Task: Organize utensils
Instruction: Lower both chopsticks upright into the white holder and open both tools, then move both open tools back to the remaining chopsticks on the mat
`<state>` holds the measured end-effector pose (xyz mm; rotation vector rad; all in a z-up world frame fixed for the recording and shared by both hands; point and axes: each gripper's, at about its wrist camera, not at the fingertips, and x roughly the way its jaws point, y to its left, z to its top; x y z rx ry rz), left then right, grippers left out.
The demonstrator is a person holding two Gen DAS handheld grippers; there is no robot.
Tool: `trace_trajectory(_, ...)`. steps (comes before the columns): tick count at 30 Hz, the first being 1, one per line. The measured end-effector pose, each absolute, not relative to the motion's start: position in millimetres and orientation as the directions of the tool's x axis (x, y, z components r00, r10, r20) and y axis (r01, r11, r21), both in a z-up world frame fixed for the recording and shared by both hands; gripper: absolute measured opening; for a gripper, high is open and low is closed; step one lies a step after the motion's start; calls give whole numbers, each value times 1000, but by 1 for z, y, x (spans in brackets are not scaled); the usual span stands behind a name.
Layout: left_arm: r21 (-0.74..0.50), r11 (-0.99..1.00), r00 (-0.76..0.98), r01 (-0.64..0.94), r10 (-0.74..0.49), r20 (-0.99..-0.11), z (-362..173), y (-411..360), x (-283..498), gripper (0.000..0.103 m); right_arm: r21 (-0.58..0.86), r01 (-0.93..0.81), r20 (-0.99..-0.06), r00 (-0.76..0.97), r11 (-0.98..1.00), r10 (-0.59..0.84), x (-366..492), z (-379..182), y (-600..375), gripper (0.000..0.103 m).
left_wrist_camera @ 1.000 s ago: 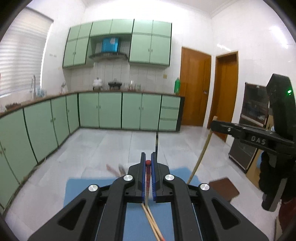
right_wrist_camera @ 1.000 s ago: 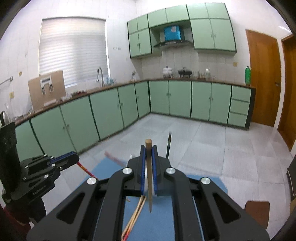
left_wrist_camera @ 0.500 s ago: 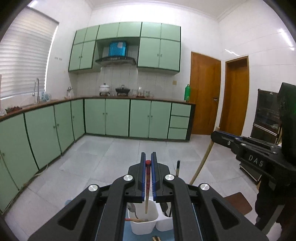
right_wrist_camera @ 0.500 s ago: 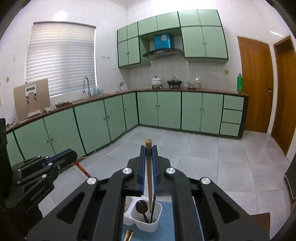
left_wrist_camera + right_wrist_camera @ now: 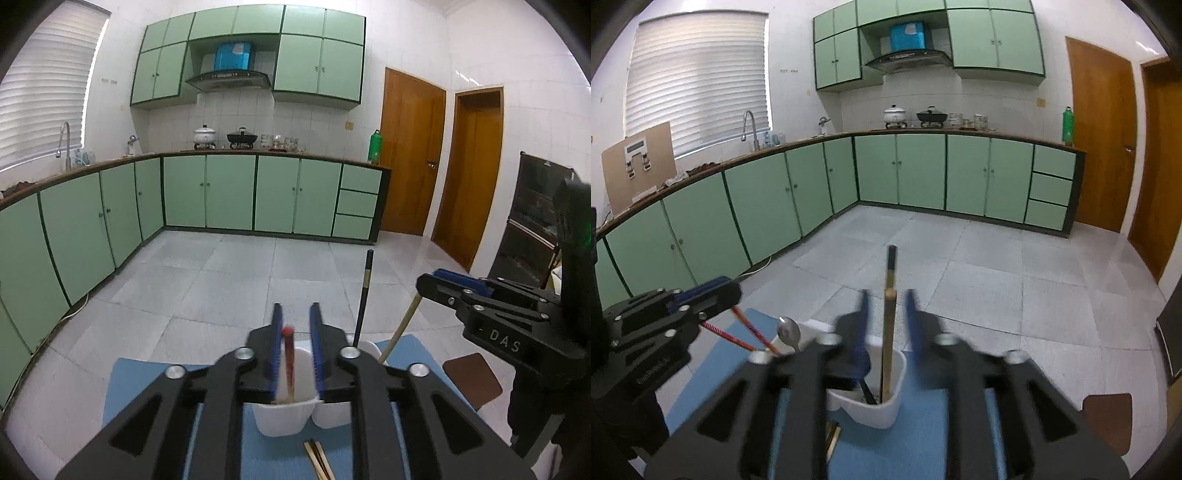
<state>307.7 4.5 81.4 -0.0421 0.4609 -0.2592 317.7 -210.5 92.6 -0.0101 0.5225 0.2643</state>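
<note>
White two-cup holder point(image 5: 886, 410), wooden chopstick point(image 5: 888, 343) and spoon point(image 5: 788, 332) standing inside

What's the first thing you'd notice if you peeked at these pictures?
Two black grippers over a white utensil holder on a blue mat. The left gripper, jaws apart, has red-tipped chopsticks dropping in; the right gripper frames a wooden chopstick. Behind, green cabinets line the kitchen.

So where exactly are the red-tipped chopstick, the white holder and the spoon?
red-tipped chopstick point(image 5: 288, 354): left wrist view, upper shaft below the red tip.
white holder point(image 5: 282, 419): left wrist view, front wall of the left compartment.
spoon point(image 5: 788, 331): right wrist view, its bowl.
</note>
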Motion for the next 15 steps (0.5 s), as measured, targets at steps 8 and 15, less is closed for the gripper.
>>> trace_trajectory(8,-67,973,885,220,-228,-405,75,13,240,52,98,-215,-476,847,972,236,245,79,-241,60)
trace_trajectory(15,-89,979,851,181,-202,-486,16,23,183,60,111,-180,-527,823,977,211,178,23,-244,77)
